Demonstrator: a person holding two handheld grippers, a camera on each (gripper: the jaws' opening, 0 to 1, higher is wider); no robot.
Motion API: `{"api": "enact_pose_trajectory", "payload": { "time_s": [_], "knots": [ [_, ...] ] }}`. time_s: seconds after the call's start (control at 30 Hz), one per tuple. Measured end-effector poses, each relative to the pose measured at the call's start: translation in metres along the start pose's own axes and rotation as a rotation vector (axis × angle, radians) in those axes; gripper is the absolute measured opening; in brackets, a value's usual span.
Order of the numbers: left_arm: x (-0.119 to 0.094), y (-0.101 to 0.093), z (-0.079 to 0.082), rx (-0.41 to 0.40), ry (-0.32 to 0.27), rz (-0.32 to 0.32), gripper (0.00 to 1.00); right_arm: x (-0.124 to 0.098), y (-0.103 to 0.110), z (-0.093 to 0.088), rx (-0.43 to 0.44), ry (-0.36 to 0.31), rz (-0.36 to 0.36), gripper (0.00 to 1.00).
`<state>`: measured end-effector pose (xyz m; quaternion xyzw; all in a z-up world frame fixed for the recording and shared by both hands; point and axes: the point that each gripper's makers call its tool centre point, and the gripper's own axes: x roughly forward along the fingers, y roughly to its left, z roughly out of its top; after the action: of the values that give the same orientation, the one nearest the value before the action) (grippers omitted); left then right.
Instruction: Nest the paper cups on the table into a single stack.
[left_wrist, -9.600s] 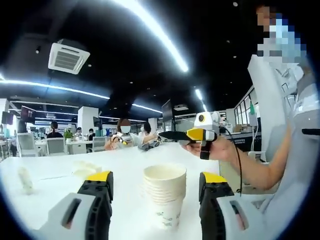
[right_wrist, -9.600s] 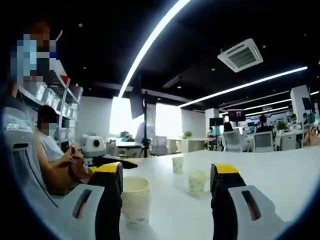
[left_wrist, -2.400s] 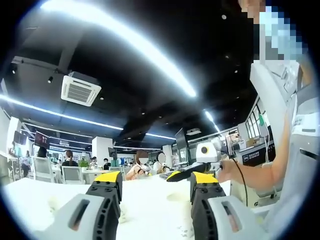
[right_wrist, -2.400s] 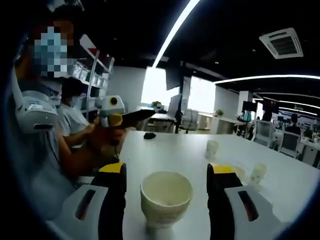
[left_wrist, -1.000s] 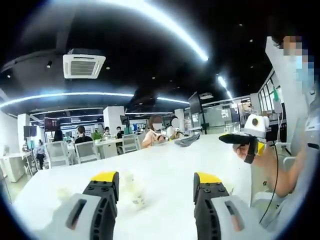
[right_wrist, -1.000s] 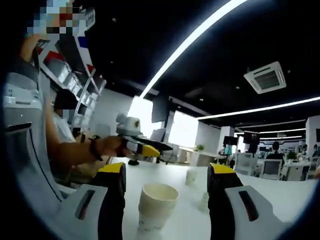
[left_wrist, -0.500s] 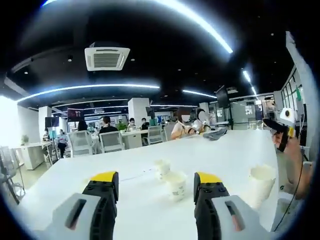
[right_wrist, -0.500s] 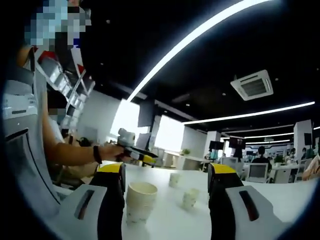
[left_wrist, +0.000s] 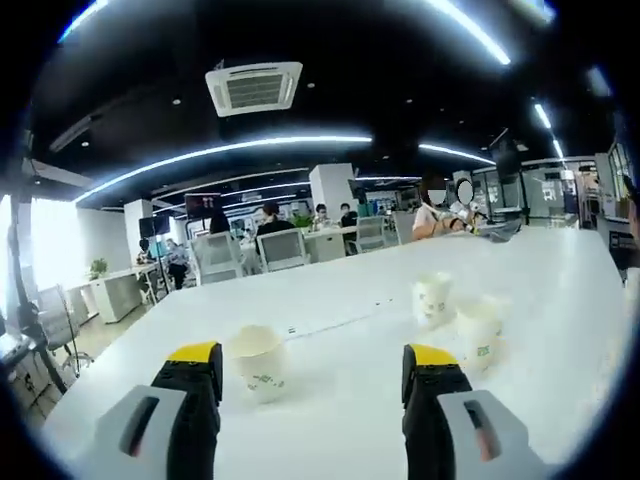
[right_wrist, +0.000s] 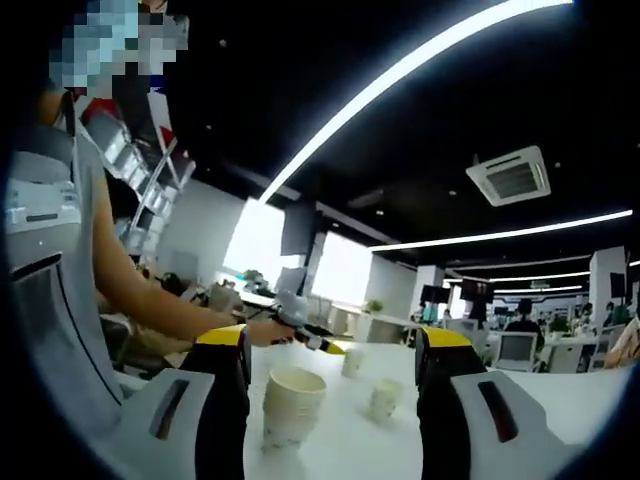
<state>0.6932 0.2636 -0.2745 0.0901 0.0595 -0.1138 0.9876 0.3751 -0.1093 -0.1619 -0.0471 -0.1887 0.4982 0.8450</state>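
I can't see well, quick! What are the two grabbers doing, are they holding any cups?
Left gripper: open, holding nothing.
Right gripper: open, holding nothing; the cup stack stands between its jaws.

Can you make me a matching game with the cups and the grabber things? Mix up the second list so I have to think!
Things:
1. stack of cups
2. lone cup
3. left gripper
4. white table

Descriptions:
A. jaws open, nothing between them
B. several nested together, between the right gripper's jaws in its view
C. stands alone beside the left jaw
D. holds all the cups

Pairs: 1-B, 2-C, 3-A, 4-D
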Motion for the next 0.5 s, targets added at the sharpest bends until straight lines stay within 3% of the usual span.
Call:
{"api": "enact_pose_trajectory", "payload": {
  "time_s": [0.13,0.27,0.5],
  "knots": [
    [0.021,0.02,-0.015,-0.002,0.007,0.068,0.79,0.001,0.001,-0.004,-0.022,0.03,-0.01,0.7],
    [0.033,0.031,-0.034,-0.148,0.038,0.114,0.8,0.0,0.004,-0.001,-0.024,0.021,-0.004,0.7],
    [0.051,0.046,-0.047,-0.159,0.067,0.157,0.83,-0.001,0.002,0.001,-0.034,0.025,-0.011,0.7]
  ]
}}
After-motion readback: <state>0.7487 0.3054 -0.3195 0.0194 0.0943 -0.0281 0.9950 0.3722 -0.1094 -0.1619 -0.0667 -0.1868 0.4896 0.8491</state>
